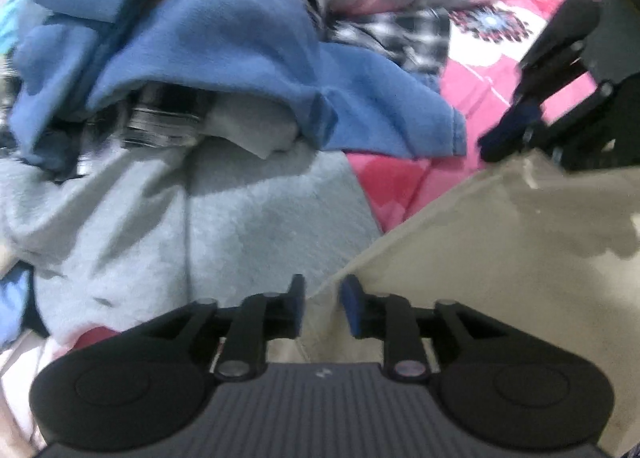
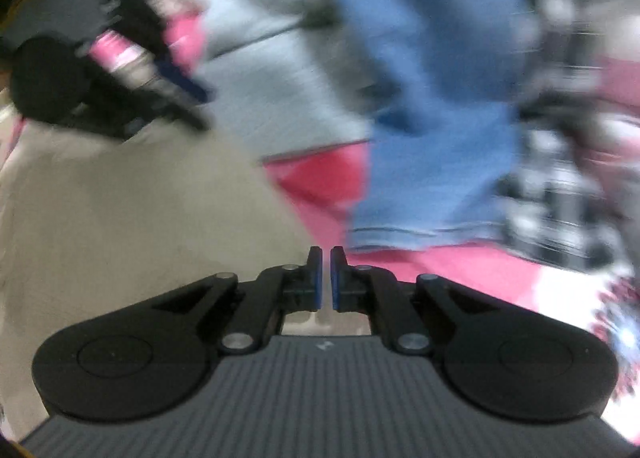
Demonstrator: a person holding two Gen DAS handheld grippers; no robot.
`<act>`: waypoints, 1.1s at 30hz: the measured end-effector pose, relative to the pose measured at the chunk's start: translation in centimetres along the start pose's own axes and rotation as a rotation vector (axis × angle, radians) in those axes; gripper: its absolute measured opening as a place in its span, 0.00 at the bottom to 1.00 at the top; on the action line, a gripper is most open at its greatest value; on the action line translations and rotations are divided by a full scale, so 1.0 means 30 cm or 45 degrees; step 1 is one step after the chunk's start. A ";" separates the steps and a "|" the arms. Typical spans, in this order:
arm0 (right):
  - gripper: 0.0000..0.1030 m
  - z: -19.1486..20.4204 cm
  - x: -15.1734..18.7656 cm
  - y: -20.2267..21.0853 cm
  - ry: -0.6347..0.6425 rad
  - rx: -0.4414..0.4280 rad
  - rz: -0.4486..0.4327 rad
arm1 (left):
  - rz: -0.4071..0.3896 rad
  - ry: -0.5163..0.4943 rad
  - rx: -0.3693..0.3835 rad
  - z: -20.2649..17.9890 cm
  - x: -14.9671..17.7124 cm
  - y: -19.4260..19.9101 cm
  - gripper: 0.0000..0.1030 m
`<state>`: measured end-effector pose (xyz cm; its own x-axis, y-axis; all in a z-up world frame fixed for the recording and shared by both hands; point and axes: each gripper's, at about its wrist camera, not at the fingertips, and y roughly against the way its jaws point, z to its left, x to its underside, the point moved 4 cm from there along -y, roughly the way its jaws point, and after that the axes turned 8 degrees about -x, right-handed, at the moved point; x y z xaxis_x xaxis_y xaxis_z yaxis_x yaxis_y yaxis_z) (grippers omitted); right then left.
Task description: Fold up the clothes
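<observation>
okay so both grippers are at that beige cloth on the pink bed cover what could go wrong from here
The left gripper has a visible gap between its pads at the edge of the flat beige cloth, so the cloth may slip free when lifted. The right gripper looks nearly shut, but the blurred right wrist view does not show cloth between its pads; it may have closed on nothing. The rumpled blue fleece garment lies close by and could get dragged along.

Your right wrist view is smeared with motion: the blue garment (image 2: 432, 98), the grey garment (image 2: 272, 58) and the checked cloth (image 2: 560, 194) show no clear edges. In your left wrist view the striped item (image 1: 168, 118) lies mostly hidden under the blue cloth, and the beige fabric (image 1: 500, 258) runs off the frame's right edge.
</observation>
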<state>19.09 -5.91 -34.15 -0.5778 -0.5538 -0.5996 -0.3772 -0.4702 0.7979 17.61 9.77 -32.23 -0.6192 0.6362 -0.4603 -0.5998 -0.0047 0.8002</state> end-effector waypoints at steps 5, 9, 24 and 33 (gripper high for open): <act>0.03 -0.041 0.042 0.198 -0.261 0.040 -0.119 | -0.055 0.138 0.085 -0.011 -0.083 0.101 0.34; 0.03 -0.038 0.157 0.199 -0.331 0.013 0.005 | -0.032 0.185 0.288 -0.128 -0.136 0.088 0.37; 0.01 -0.143 0.448 0.353 -0.633 0.161 -0.099 | 0.030 0.194 0.448 -0.402 -0.233 0.041 0.31; 0.03 -0.548 0.876 0.643 -1.042 0.685 -0.150 | 0.073 0.126 0.353 -0.576 -0.224 -0.037 0.33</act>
<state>8.55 -40.83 -35.55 -0.7616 0.2185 -0.6100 -0.6259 -0.0042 0.7799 13.68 -7.83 -36.66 -0.7028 0.5623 -0.4358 -0.4096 0.1809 0.8941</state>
